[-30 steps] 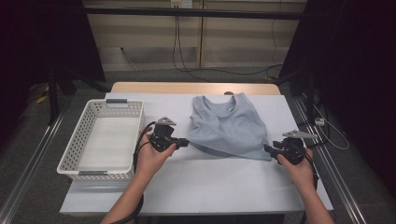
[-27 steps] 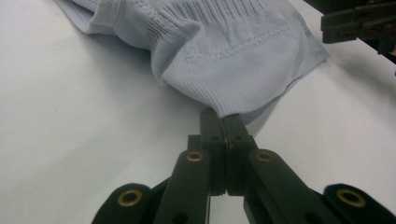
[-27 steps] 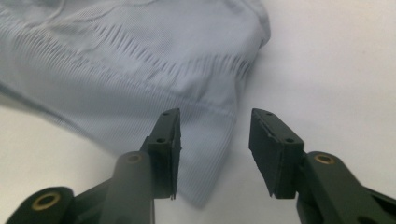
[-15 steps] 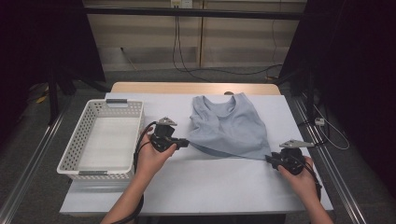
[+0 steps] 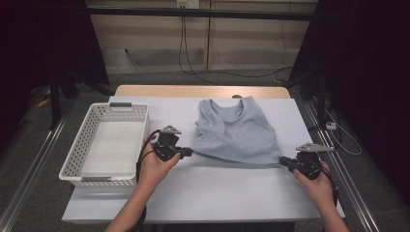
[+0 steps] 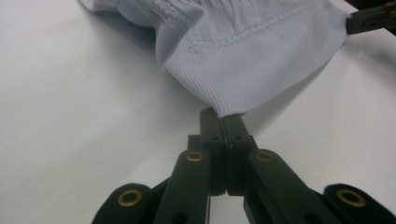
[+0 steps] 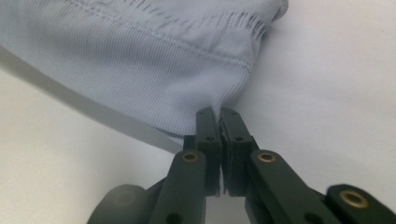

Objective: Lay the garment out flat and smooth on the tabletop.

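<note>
A light blue tank top (image 5: 237, 133) lies flat on the white table (image 5: 217, 193), neck toward the far side. My left gripper (image 5: 190, 152) is shut on the hem's left corner; in the left gripper view its jaws (image 6: 223, 116) pinch the ribbed fabric (image 6: 243, 60). My right gripper (image 5: 283, 162) is at the hem's right corner. Its jaws have just been closing and now pinch the fabric (image 7: 140, 60) at their tips (image 7: 218, 112). The hem runs as a straight line between the two grippers. The right gripper's tip (image 6: 369, 21) also shows far off in the left gripper view.
A white slotted basket (image 5: 77, 159) stands on the table's left side, beside my left hand, with nothing inside. Bare table (image 5: 217, 193) stretches in front of the hem. Metal rails (image 5: 348, 193) run along both table sides, and cables hang behind.
The right hand has shifted slightly toward the near edge, and its jaws have closed on the hem's right corner. The left hand and its grip have stayed the same.
</note>
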A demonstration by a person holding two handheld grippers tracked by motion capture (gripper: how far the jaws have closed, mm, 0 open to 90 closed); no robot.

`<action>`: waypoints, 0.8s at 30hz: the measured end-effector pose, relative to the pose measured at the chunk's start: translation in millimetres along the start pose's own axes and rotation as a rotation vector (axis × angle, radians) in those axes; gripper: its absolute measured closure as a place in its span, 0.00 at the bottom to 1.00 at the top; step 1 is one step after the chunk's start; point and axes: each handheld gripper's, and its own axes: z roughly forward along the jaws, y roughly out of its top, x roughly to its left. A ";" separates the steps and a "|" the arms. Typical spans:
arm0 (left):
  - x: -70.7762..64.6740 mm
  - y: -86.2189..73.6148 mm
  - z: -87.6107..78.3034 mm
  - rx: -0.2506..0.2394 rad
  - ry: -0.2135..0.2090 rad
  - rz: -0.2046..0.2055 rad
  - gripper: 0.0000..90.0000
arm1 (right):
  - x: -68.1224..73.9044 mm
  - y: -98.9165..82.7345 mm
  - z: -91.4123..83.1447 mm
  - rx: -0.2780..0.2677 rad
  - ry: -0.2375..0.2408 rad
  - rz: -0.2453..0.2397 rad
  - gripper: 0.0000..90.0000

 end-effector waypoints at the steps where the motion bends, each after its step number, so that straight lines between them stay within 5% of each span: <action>1: 0.3 -1.3 0.1 0.003 0.001 0.001 1.00 | 0.8 -0.4 -0.1 0.001 0.003 -0.001 0.98; 8: 4.3 -6.2 2.3 0.011 -0.017 -0.014 0.94 | 2.0 -1.5 1.3 0.006 0.008 -0.010 0.97; 13: 6.5 -5.6 1.4 -0.007 -0.033 -0.036 0.74 | 1.5 -2.4 3.3 0.012 0.009 -0.015 0.97; 20: 7.8 -2.1 -1.8 -0.033 -0.002 -0.029 0.44 | 1.4 -2.0 3.5 0.011 0.008 -0.012 0.97; 24: 6.1 2.0 -3.0 -0.039 0.004 -0.010 0.39 | 1.0 -1.6 3.1 0.010 0.008 -0.008 0.97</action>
